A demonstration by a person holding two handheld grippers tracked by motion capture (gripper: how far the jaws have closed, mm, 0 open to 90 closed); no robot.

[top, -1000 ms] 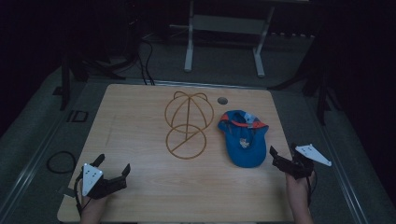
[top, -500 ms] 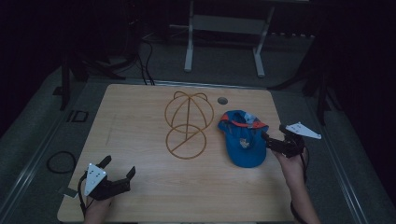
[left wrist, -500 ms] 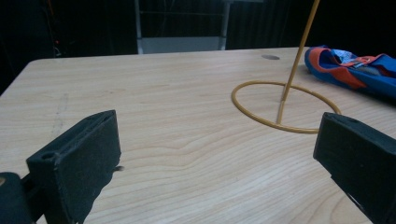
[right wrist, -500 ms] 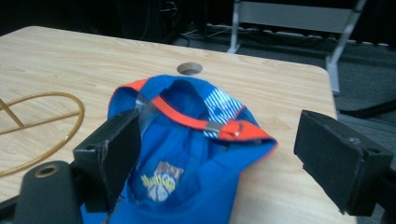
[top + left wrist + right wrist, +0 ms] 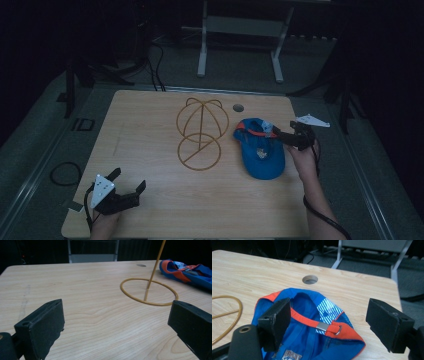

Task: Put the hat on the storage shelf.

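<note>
Now we see the blue cap (image 5: 260, 150) lying upside down on the tabletop (image 5: 150, 130), just right of the wire stand (image 5: 200, 132). Our right claw (image 5: 324, 325) has just been narrowing, jaws either side of the cap's orange strap (image 5: 312, 323), gripping nothing. Our left claw (image 5: 115, 325) gapes wide and empty near the front edge.

Cap (image 5: 312, 337) cut off by lower edge between fingers (image 5: 275, 320); printed label inside too blurred to read. Wire stand (image 5: 150, 290) cut off at top edge, beyond fingers (image 5: 41, 327).
</note>
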